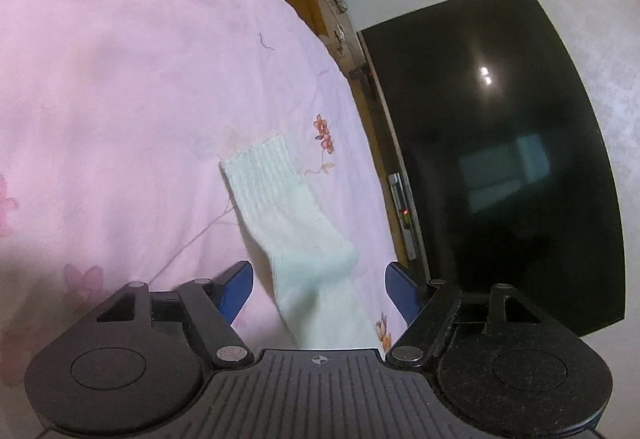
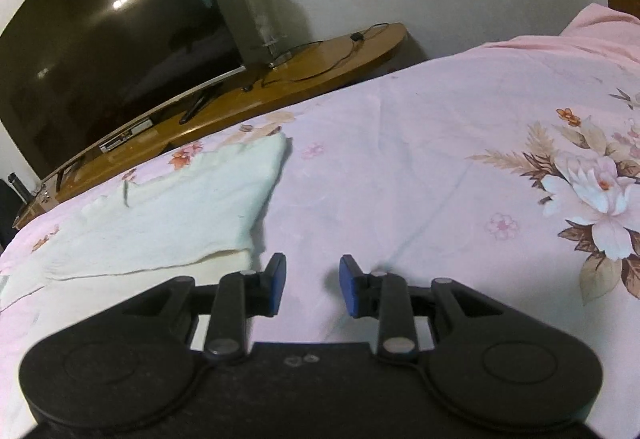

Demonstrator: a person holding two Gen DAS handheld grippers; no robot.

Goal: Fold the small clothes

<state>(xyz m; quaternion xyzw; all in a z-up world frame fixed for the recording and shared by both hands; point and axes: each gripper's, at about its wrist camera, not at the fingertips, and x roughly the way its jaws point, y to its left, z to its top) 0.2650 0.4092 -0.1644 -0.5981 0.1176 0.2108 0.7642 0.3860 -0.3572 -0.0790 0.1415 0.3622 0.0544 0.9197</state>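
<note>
Pink floral bedsheet (image 2: 400, 167) spread flat. Long brown wooden shelf (image 2: 320, 59) beside it carries dark flat television screen (image 2: 108, 51), clear glass cylinder lamp (image 2: 260, 27), black cable (image 2: 320, 67).

A white sock (image 1: 288, 223) lies on a pink floral bedsheet (image 1: 140, 79), ribbed cuff farthest from the camera. The left gripper (image 1: 320, 287) hangs over its near end, jaws spread wide, blue pads clear of it. Beside the bed stands a dark television (image 1: 500, 159) on a wooden stand (image 1: 320, 7).
</note>
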